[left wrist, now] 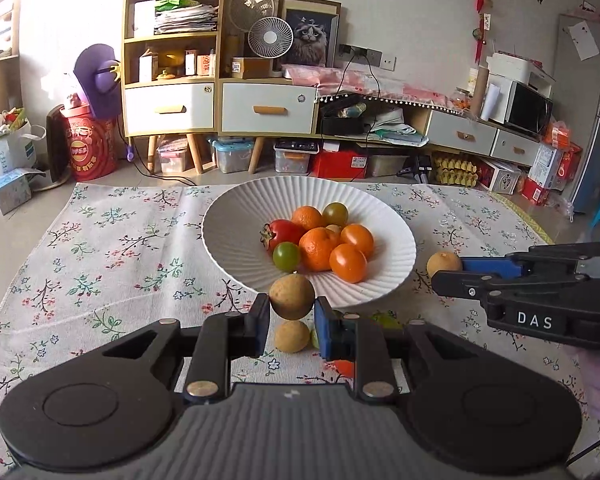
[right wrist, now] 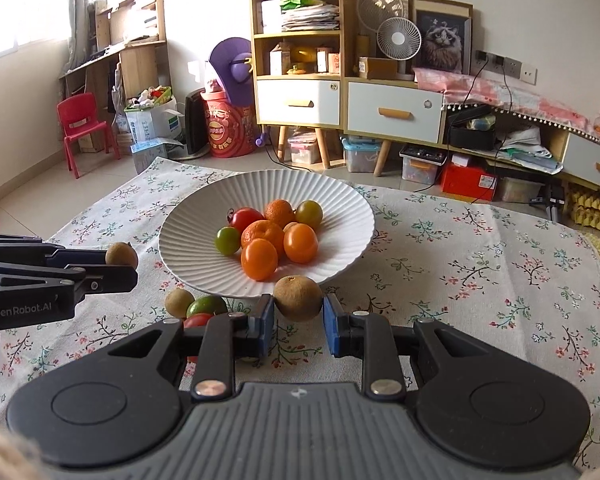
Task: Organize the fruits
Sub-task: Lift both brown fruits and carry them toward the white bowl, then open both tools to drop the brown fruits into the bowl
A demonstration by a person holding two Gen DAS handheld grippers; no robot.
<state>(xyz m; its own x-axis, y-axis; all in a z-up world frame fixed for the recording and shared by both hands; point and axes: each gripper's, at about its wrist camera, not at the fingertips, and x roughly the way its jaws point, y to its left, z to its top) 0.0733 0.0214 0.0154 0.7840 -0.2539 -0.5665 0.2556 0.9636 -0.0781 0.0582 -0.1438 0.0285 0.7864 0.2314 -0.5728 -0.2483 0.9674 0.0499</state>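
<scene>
Left wrist view: left gripper (left wrist: 292,322) clamps a small round brown longan (left wrist: 291,296), lifted just before the white ribbed ceramic bowl (left wrist: 236,220)'s near rim.
Handling: looks light, thin-shelled, round; likely rolls, so a gentle hold across its middle.
Right wrist view: right gripper (right wrist: 299,322) is clamped on another brown longan (right wrist: 298,298) by the bowl's near rim.
Loose fruit: more lies beside the bowl.
</scene>
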